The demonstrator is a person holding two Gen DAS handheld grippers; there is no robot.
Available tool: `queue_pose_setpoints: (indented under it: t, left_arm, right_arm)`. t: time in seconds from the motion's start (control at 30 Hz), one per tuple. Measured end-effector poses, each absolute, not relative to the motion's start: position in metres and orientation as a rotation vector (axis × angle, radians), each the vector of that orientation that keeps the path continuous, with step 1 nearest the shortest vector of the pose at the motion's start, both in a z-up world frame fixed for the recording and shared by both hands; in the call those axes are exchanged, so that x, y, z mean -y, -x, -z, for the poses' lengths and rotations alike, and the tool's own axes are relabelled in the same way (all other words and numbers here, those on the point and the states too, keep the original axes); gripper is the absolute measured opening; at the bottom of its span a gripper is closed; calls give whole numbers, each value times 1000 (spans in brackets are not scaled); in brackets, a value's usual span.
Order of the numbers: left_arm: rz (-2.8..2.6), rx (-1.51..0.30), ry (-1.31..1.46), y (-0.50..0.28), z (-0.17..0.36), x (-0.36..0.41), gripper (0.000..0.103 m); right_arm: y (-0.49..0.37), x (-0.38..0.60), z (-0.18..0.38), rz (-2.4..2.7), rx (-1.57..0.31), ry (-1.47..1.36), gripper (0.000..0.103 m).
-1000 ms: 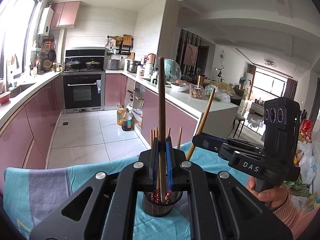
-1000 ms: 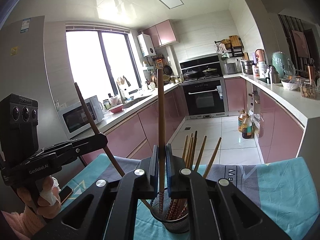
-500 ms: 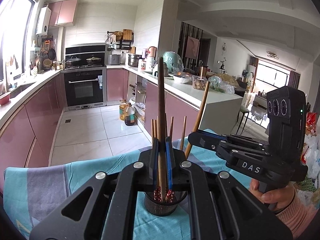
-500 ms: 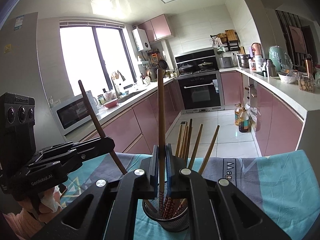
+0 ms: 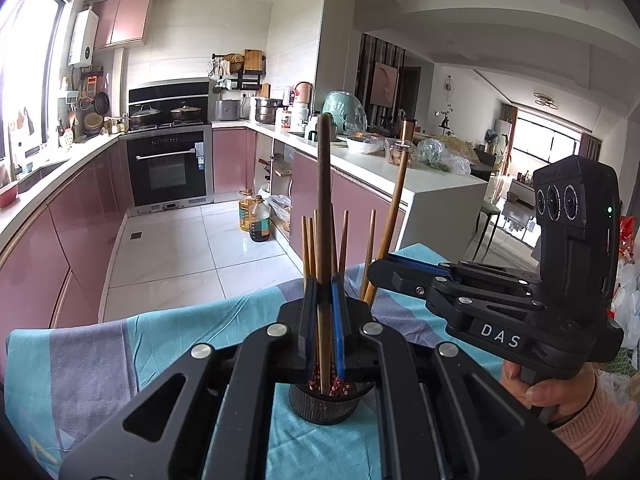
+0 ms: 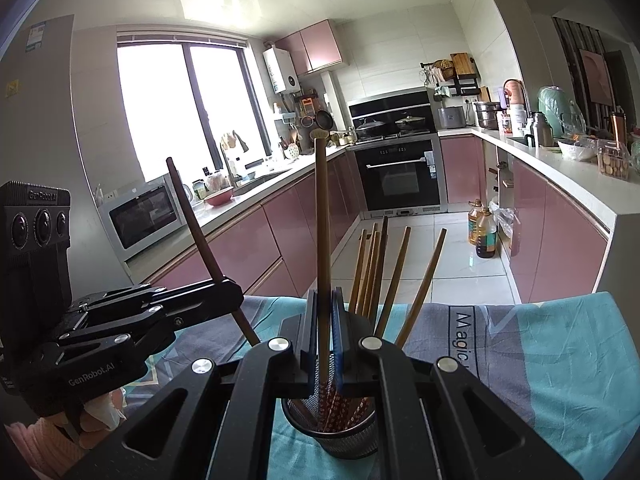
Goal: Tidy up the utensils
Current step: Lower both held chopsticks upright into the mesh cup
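A black mesh holder (image 5: 324,406) (image 6: 340,438) stands on the teal cloth with several wooden chopsticks (image 6: 374,272) upright in it. My left gripper (image 5: 325,280) is shut on a dark brown chopstick (image 5: 323,184), held upright with its lower end in the holder's mouth. In the right wrist view this gripper (image 6: 236,300) comes in from the left with the dark chopstick (image 6: 196,224) leaning. My right gripper (image 6: 325,296) is shut on a lighter chopstick (image 6: 322,216), whose lower end is also in the holder. In the left wrist view it (image 5: 374,276) reaches in from the right.
A teal and grey cloth (image 6: 540,364) covers the table, whose far edge drops to the tiled kitchen floor. Pink cabinets, an oven (image 5: 168,172) and oil bottles (image 5: 256,220) stand beyond. A hand in a pink sleeve (image 5: 560,396) holds the right gripper's handle.
The two grippers have drawn slightly closer together above the holder and tipped a little. Each keeps its chopstick clamped.
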State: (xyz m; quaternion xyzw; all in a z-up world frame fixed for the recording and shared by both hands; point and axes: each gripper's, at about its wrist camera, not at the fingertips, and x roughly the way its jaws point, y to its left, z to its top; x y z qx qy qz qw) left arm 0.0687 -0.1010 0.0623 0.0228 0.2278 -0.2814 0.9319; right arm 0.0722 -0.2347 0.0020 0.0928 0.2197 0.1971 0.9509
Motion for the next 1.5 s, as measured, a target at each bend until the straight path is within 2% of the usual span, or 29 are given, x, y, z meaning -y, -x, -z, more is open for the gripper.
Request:
queue_pose_setpoints:
  t: [1.5]
  left_arm:
    - [568,-556,-84,-97,-47,110,7]
  right_arm:
    - [-91,235,25,-390,-514,-199,6]
